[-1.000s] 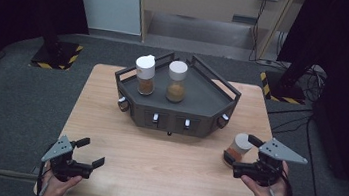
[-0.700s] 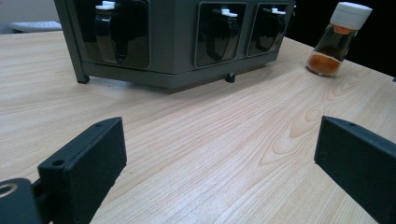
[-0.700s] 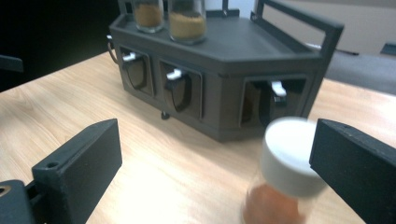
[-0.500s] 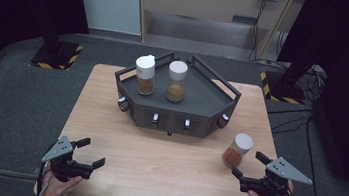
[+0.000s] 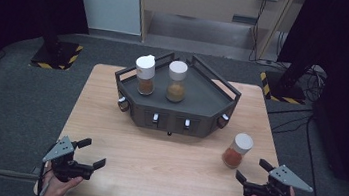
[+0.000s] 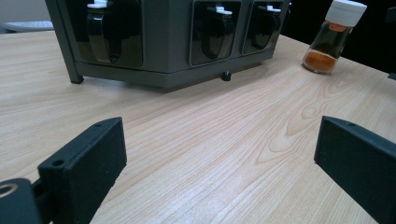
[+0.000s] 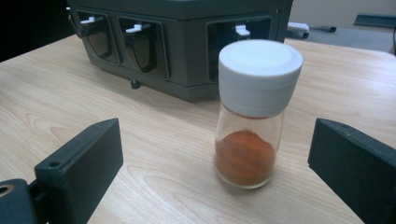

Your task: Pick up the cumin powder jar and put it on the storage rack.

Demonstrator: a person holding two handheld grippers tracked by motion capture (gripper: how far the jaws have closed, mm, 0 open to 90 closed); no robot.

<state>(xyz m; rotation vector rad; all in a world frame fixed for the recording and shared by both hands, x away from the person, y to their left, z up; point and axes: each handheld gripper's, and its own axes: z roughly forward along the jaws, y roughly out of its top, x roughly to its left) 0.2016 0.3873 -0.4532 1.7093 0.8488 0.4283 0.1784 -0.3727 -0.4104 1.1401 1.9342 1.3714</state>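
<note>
I count three spice jars: two [image 5: 145, 75] [image 5: 176, 81] upright in the rack [image 5: 212, 102] at frame centre, one [image 5: 237, 150] on the counter [image 5: 165, 157] lower right. My left tool [image 5: 91, 153] and right tool [image 5: 248, 176] gape wide, empty.

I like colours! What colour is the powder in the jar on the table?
Orange, in the jar; right gripper view.
</note>
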